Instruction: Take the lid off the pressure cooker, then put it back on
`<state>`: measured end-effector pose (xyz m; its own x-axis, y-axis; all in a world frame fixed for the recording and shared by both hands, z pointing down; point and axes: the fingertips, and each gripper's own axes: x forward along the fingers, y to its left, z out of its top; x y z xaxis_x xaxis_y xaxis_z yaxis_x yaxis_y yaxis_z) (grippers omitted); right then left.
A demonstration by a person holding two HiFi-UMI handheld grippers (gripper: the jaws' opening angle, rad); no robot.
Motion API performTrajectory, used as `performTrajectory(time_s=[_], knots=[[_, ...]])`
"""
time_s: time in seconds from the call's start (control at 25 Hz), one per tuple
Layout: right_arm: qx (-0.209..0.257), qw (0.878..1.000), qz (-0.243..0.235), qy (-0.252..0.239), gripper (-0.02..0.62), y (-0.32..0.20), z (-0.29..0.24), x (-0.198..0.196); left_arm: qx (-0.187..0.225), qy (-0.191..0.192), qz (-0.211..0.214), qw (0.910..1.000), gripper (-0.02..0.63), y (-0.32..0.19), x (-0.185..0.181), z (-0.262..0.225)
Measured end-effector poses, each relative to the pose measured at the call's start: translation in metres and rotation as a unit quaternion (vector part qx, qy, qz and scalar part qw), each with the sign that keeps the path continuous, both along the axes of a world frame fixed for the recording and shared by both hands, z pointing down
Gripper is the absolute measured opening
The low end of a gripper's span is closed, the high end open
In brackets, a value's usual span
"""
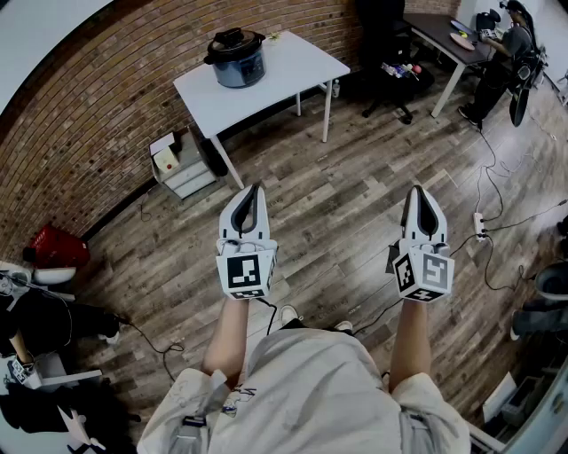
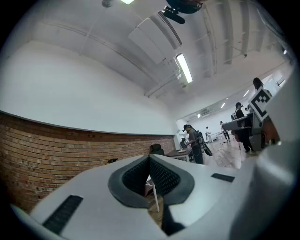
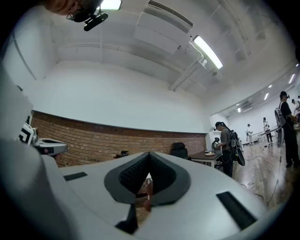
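A: What lies nearest, at the bottom of the head view?

B: The person's pale beige top (image 1: 302,390) fills the bottom centre. Two bare forearms reach up the frame from it.

A: And at the ends of them?

B: The white left tongs (image 1: 256,188), with dark pads and a marker cube, are left of centre. The matching right tongs (image 1: 417,190) are right of centre. They are well apart and point up the frame over the grey-brown wooden plank floor (image 1: 355,177).

A: How do the jaws stand?

B: Both pairs are closed and empty. In the left gripper view the ribbed black pads of the left tongs (image 2: 149,158) meet at the tip with nothing between them. The right gripper view shows the same for the right tongs (image 3: 149,154).

A: What is further up the frame?

B: A small white drawer cabinet (image 1: 182,164) stands on the floor at the left. Just past it is the white rectangular surface (image 1: 297,66), in the upper middle.

A: And the task's thing?

B: The round blue-grey pressure cooker (image 1: 238,66) stands near that surface's left end, well apart from both tongs. Its black lid (image 1: 233,40) is on top of it.

A: Beyond that?

B: A red-brown brick wall (image 1: 98,106) curves along the upper left. A black office chair (image 1: 386,40) stands at the top. At the upper right a person (image 1: 501,53) is beside a dark desk (image 1: 439,27).
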<state>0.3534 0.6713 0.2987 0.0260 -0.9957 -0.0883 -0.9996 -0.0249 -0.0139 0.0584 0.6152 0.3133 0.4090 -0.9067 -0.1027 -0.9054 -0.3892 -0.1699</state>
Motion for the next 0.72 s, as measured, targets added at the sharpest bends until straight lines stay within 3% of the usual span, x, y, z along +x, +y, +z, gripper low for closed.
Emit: performTrajectory(time_s=[0.28, 0.52, 0.72], knots=[[-0.018, 1.000, -0.004, -0.004, 0.018, -0.007, 0.010, -0.008, -0.005, 0.006, -0.007, 0.9999, 0.015, -0.002, -0.012, 0.003], [-0.024, 0.998, -0.009, -0.050, 0.018, -0.007, 0.024, -0.009, -0.014, 0.007, -0.013, 0.9998, 0.015, -0.001, -0.013, 0.015], [-0.046, 0.998, -0.024, -0.041, 0.018, -0.009, 0.037, -0.015, -0.018, 0.007, -0.011, 0.9997, 0.014, 0.000, -0.011, 0.023]])
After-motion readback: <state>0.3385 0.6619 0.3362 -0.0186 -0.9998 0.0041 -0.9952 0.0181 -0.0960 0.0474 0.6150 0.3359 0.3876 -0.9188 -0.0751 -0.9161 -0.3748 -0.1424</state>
